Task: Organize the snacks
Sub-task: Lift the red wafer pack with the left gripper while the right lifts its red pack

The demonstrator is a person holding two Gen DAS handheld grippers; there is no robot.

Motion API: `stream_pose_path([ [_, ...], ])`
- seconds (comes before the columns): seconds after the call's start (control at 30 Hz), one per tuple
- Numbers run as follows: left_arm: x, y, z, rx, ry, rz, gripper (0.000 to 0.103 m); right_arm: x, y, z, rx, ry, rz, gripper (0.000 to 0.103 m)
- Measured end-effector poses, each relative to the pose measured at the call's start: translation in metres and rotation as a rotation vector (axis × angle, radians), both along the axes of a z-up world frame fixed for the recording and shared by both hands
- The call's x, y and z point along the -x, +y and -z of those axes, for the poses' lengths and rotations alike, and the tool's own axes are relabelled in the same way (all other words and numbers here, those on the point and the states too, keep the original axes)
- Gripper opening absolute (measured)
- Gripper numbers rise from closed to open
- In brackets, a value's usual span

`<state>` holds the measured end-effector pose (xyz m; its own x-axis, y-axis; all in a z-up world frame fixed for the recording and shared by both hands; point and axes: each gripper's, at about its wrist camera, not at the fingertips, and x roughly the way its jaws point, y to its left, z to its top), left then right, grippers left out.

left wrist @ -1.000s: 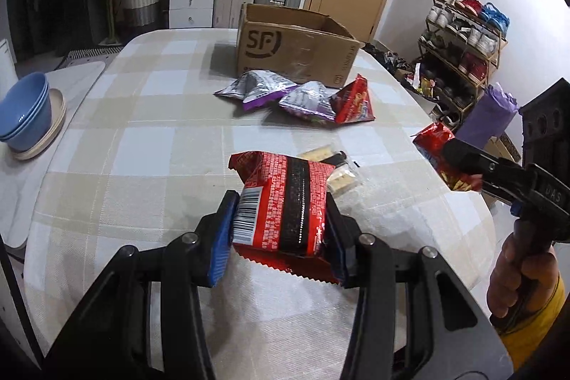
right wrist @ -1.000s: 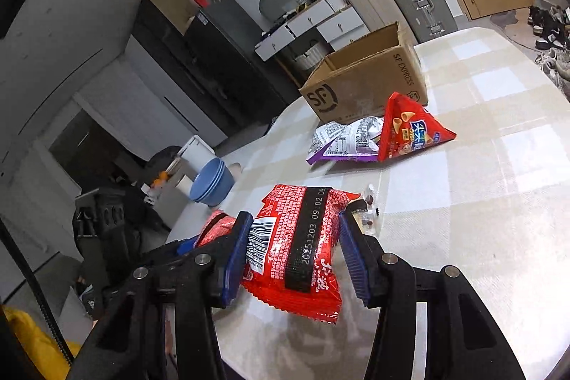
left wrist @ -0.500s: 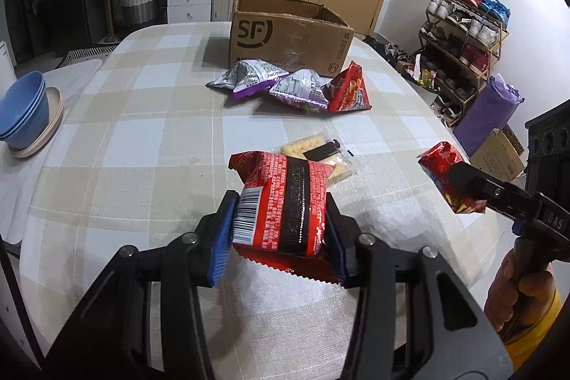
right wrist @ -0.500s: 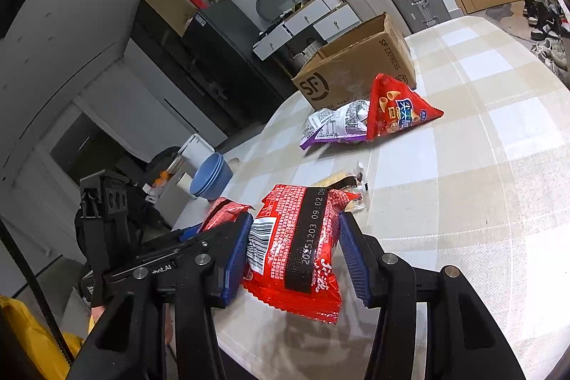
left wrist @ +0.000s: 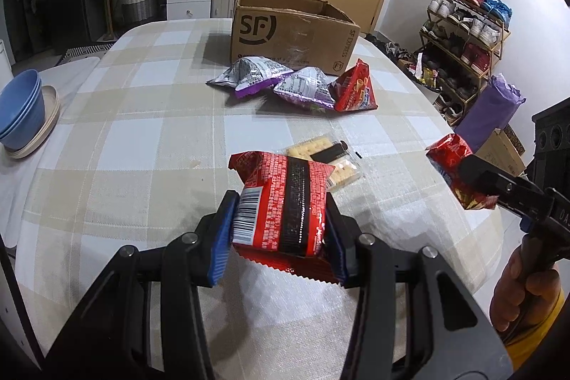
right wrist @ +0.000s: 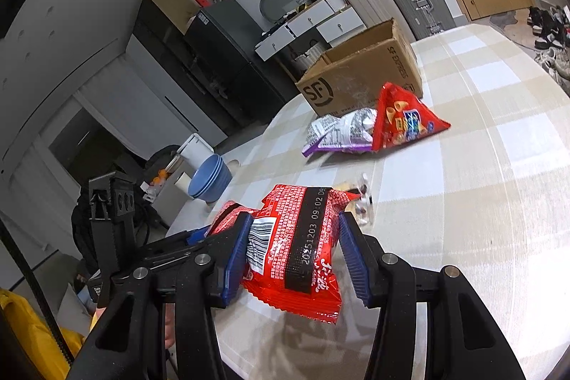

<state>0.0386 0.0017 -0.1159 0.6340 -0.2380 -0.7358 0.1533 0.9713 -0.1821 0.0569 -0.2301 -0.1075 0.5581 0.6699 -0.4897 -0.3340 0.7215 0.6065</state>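
My left gripper [left wrist: 279, 234] is shut on a red snack packet with a black band [left wrist: 285, 205], held above the near part of the table. My right gripper [right wrist: 295, 259] is shut on a second red packet of the same kind [right wrist: 302, 244]; it also shows at the right in the left wrist view [left wrist: 459, 173]. An open SF cardboard box [left wrist: 292, 31] stands at the far side of the table. In front of it lie two silver-purple bags [left wrist: 253, 77] and a red triangular bag [left wrist: 354, 88]. A clear cracker pack [left wrist: 326, 155] lies mid-table.
The table has a checked beige cloth [left wrist: 142, 130]. Blue bowls on a plate [left wrist: 21, 113] stand on a side surface at the left. A shoe rack [left wrist: 463, 34] and a purple bag [left wrist: 488, 109] are to the right. Suitcases and drawers line the back wall.
Both grippers have pulled back from the table with their packets still held. The box and the lying bags look farther away. The right gripper has dropped lower in the left wrist view.
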Motion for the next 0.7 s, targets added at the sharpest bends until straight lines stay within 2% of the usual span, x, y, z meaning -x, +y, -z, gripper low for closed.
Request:
stream_pose_path([
  [0.17,-0.015,0.009,-0.009,0.009,-0.02,-0.011,0.042,-0.017,0.004,-0.019,0.012,-0.035,-0.002,0.05],
  [0.3,-0.035,0.016,-0.026,0.032,-0.048,-0.02,0.042,-0.037,0.007,-0.045,0.02,-0.092,-0.002,0.05],
  [0.53,-0.077,0.028,-0.075,0.053,-0.135,-0.015,0.042,-0.073,0.008,-0.08,-0.036,-0.128,0.0,0.05],
  [0.7,-0.111,0.031,-0.109,0.07,-0.171,-0.01,0.042,-0.105,0.013,-0.11,-0.025,-0.164,-0.001,0.05],
])
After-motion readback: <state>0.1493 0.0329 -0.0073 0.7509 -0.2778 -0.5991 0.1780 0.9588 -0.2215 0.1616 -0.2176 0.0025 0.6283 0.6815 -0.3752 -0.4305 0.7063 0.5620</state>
